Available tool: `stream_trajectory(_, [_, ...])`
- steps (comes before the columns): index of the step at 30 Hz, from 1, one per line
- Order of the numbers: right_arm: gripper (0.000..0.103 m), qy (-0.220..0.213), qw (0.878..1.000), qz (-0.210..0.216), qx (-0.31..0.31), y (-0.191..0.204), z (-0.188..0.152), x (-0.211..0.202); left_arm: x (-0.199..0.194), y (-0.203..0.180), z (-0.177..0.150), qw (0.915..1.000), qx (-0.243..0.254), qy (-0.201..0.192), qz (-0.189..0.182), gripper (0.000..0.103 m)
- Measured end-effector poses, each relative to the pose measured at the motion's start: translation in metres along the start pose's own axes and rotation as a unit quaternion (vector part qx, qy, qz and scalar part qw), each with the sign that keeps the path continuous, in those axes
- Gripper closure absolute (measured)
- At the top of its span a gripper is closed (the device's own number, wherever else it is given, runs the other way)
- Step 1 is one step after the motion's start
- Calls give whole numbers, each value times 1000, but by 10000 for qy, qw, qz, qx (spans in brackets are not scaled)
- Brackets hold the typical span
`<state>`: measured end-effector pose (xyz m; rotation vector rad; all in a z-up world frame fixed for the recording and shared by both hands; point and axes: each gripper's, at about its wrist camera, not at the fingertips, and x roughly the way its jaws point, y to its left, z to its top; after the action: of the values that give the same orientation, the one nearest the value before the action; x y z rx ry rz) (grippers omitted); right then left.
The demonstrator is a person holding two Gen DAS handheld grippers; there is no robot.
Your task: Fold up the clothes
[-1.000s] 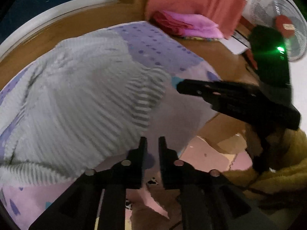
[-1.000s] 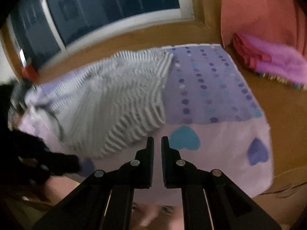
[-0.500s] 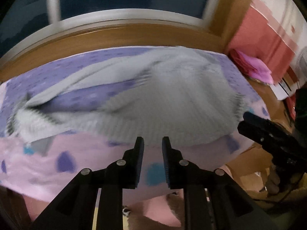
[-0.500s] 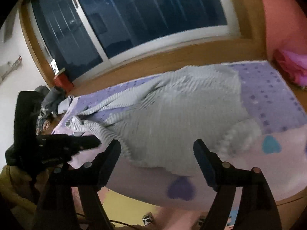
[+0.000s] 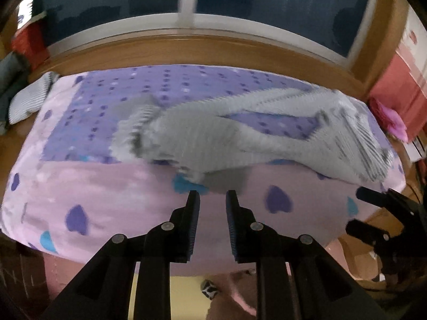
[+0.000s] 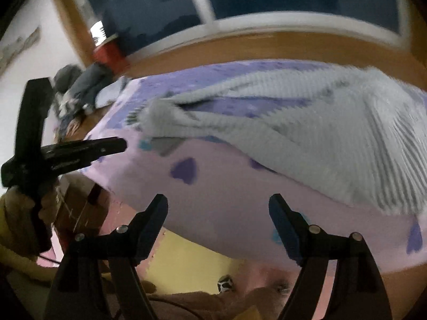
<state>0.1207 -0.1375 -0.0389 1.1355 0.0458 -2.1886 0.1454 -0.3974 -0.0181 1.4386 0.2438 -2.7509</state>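
Sweater (image 5: pixel 267 138): spread on bed (image 5: pixel 120 202), long axis left-right | left gripper (image 5: pixel 212 200): slightly parted, empty, nearest cuff just ahead | right gripper (image 6: pixel 218 205): wide apart, empty, hem ahead-right.

Grey sweater (image 6: pixel 333 144) on pink cover (image 6: pixel 226 200) (right gripper (image 6: pixel 217 205) jaws wide)

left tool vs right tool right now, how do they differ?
Opening: the left tool shows a narrow gap between its fingers; the right tool is spread wide. Position: the left tool points toward the grey striped sweater's near sleeve end; the right tool is over the blanket's front edge, below the sweater's body. Shared: both are empty and clear of the sweater.
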Motion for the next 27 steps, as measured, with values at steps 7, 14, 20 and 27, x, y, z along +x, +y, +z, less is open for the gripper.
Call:
stream_trajectory(7, [24, 160, 9985, 218, -482, 40, 31, 48, 14, 54, 28, 9989, -269, -37, 385, 82])
stream_trajectory(14, [24, -3, 9977, 496, -456, 55, 81, 94, 46, 80, 78, 9992, -74, 207, 347, 70])
stream_trajectory(20, [24, 150, 9969, 694, -329, 65, 107, 132, 95, 87, 104, 9974, 70, 627, 354, 69])
stream_trajectory(27, [24, 194, 9992, 312, -145, 76, 108, 148, 135, 101, 114, 9946, -2, 1023, 162, 66])
